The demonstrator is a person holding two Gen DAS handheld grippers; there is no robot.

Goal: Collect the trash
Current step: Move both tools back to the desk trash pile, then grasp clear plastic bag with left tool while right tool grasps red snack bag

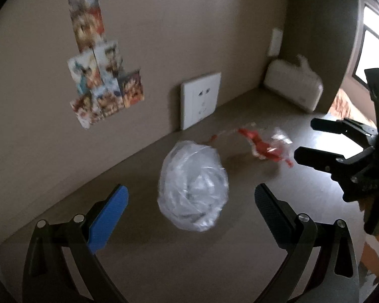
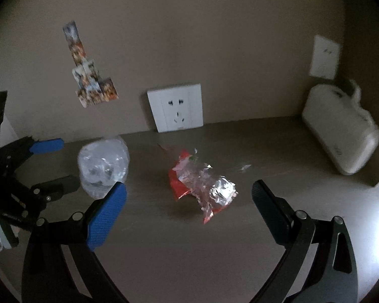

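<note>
Approach step, nothing grasped. Left gripper [image 1: 190, 202] spread wide, hovering over clear bag [image 1: 193, 185] on counter [image 1: 240, 252]. Right gripper [image 2: 189, 197] also spread, above red wrapper [image 2: 202, 186], near bag. Next likely: lower, straddle, squeeze gently; crinkly film may slip.

- No text, label, brand or number can be read in either view.
- The white case [image 2: 341, 131], right of the wall socket [image 2: 175, 107], bears a small dark mark, too blurred to read.
- The picture cards [image 1: 98, 75], left of the socket, show blurred artwork only.
</note>
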